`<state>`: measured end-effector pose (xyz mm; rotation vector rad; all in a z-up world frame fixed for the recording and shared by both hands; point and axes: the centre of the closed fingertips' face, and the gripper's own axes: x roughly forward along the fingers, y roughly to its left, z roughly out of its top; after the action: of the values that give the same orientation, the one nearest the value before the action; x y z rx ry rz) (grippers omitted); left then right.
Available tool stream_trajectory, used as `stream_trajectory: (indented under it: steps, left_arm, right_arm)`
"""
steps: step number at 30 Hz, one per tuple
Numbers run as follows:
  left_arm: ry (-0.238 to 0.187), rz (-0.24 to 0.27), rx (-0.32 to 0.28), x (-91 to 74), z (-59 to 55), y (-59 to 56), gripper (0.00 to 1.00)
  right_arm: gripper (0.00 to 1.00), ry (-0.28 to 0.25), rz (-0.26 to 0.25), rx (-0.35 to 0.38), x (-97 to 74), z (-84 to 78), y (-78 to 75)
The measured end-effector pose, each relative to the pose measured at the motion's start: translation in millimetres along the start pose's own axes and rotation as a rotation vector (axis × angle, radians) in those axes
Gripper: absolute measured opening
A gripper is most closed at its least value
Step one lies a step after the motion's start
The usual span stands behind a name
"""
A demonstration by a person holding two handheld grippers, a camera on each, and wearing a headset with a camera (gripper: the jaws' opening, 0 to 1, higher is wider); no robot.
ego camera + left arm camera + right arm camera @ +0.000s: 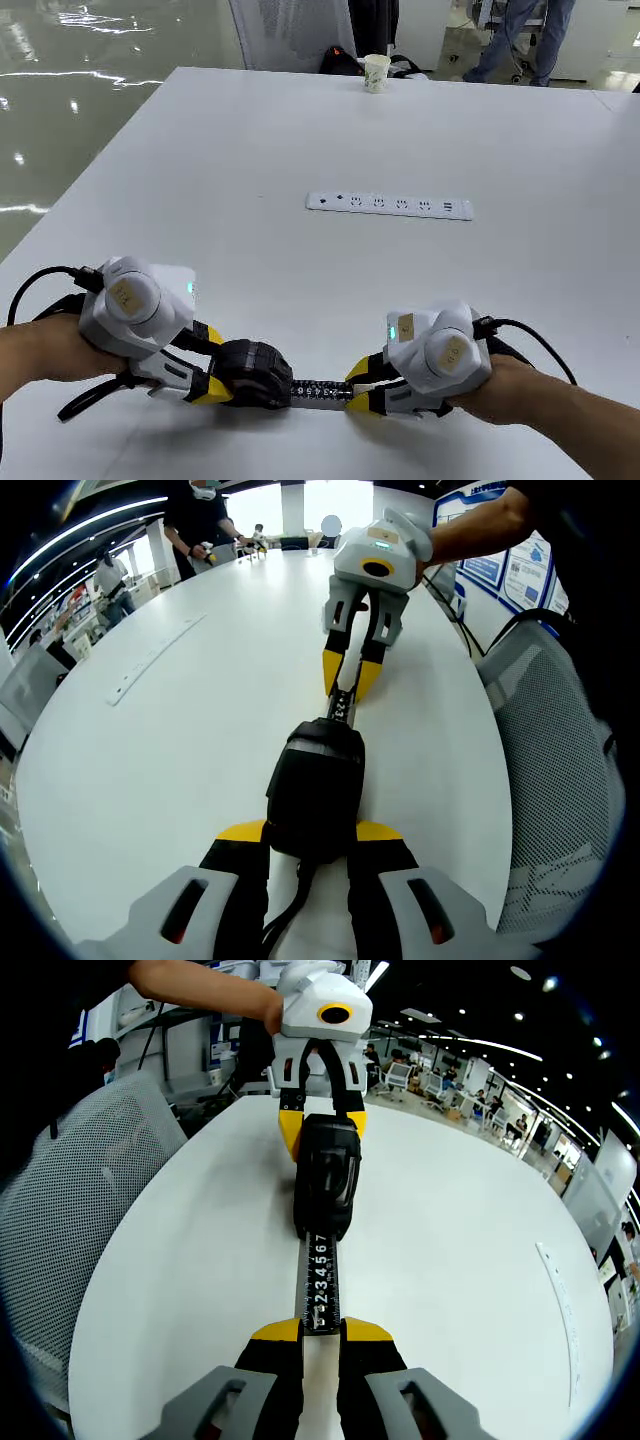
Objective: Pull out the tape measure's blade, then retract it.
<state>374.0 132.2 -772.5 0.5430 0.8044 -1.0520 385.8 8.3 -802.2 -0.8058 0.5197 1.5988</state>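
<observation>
A black tape measure case (250,373) rests on the white table (330,130) near its front edge, with my left gripper (212,363) shut on it. In the left gripper view the case (316,783) sits between the yellow-tipped fingers (378,832). A short length of dark blade (320,389) with white numbers runs rightward from the case. My right gripper (362,384) is shut on the blade's end. In the right gripper view the blade (320,1282) leads from the right gripper (320,1330) up to the case (326,1172), and the left gripper (320,1125) holds the case beyond.
A white power strip (390,205) lies flat at mid-table. A paper cup (376,72) stands at the far edge. People stand beyond the table, and a mesh chair (560,760) stands beside it.
</observation>
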Motion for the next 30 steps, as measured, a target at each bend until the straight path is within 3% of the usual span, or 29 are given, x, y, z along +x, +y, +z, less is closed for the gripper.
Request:
stream_trajectory:
  steps: [30]
  left_arm:
    - [0.010, 0.002, 0.001, -0.3, 0.0, -1.0, 0.24]
  right_arm:
    - [0.08, 0.040, -0.019, 0.035, -29.6, -33.2, 1.4]
